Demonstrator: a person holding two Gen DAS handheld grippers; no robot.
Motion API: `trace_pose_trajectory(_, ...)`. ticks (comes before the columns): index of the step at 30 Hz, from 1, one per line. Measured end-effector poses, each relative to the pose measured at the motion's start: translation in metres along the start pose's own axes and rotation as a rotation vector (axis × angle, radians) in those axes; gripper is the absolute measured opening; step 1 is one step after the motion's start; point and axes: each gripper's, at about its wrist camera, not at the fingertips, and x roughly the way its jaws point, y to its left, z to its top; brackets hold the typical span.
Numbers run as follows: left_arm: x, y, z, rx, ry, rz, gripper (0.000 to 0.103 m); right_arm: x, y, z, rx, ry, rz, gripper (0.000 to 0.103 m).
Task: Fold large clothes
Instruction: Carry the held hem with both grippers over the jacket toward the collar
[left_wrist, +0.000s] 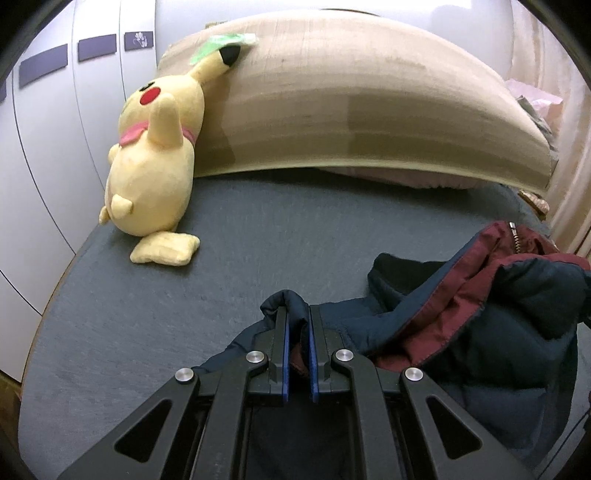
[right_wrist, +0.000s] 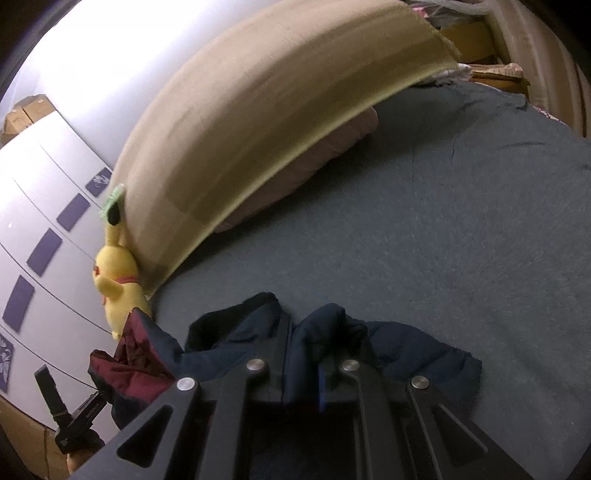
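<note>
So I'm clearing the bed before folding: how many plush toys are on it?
1: a yellow plush toy leans against the beige padded headboard, at the grey bed's far left corner. Others may be hidden.

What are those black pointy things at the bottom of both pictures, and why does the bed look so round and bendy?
Those black things are two claws. No robot here: a person holds one claw in each hand, like big tongs. Each claw carries a small camera looking along its fingers, so one picture comes from the left claw and the other from the right claw. The lens is a fisheye, which bends straight lines into curves.

Both look at a bed with a grey-blue cover. On it lies a puffy navy jacket with dark red lining. Each claw is shut on a bunch of the jacket's cloth, ready to fold it.

A yellow plush toy with red cheeks leans on the long beige headboard cushion. In the right claw's picture, you can spot part of the other claw far left.
</note>
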Motion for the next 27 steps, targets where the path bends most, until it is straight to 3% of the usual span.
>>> trace_pose_trajectory(27,0.082,-0.003,-0.002,0.04,0.144,0.045,0.009,0.068,-0.035,-0.003,0.038,0.115,-0.134,0.011)
